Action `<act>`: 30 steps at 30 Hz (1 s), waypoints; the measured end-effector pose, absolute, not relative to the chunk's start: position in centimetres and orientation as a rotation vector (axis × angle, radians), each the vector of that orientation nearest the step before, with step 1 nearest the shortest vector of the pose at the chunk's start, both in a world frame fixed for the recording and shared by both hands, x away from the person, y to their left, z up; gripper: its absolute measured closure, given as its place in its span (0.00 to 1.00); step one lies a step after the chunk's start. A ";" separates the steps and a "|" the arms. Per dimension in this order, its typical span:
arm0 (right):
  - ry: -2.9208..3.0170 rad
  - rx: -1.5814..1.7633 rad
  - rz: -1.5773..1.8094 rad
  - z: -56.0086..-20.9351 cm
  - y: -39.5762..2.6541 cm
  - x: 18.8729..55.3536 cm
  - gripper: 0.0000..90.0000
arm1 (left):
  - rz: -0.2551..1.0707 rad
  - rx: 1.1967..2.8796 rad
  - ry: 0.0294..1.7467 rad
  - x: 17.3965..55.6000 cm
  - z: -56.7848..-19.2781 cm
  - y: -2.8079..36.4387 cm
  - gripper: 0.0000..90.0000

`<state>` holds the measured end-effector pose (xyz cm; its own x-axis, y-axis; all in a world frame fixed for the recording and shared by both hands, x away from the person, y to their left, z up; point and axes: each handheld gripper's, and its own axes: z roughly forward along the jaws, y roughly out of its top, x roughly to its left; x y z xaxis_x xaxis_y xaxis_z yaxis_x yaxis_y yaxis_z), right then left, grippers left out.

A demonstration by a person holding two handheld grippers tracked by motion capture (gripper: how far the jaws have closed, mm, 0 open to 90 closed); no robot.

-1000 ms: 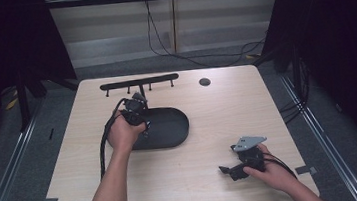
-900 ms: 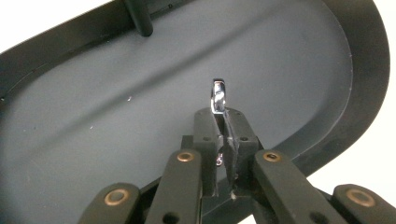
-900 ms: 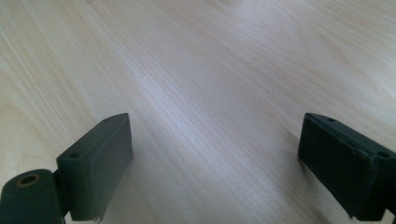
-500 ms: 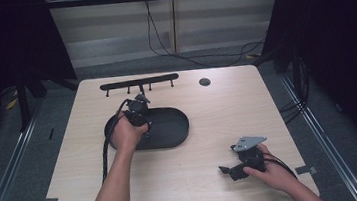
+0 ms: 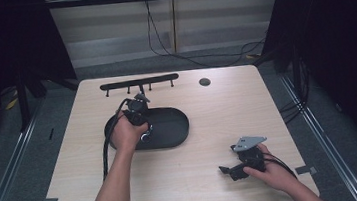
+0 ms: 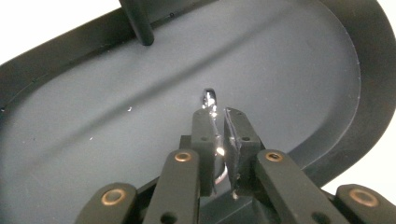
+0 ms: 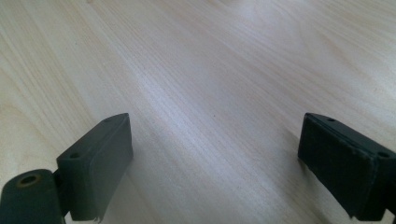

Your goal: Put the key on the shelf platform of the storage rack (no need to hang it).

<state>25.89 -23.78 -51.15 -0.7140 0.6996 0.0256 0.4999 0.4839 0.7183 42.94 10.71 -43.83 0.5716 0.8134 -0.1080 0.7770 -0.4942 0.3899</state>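
Observation:
A black oval tray (image 5: 174, 126) lies left of the table's middle. My left gripper (image 5: 143, 133) reaches down into its left part. In the left gripper view the jaws of the left gripper (image 6: 219, 116) stand nearly together, shut on a small shiny metal piece (image 6: 208, 98). Its rounded end sticks out past the fingertips, just above the tray floor (image 6: 289, 79). My right gripper (image 5: 226, 171) rests low over the bare wood at the front right. The right gripper (image 7: 215, 154) is open with nothing between its pads.
A long black rack with short pegs (image 5: 139, 82) lies near the table's far edge, behind the tray. A small dark round disc (image 5: 204, 81) sits to its right. A thin black post (image 6: 137, 23) stands by the tray's rim. Cables trail from both grippers.

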 end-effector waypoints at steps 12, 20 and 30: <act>2.460 1.024 1.060 -51.2 -23.8 25.9 0.11 | 0.144 2.394 1.252 42.7 -43.3 11.0 0.82; 2.460 1.023 1.060 -51.2 -23.8 25.9 0.11 | 0.127 2.400 1.251 42.4 -42.8 11.2 0.67; 2.460 1.023 1.060 -51.2 -23.8 25.9 0.11 | 0.145 2.407 1.222 41.7 -42.1 11.5 0.53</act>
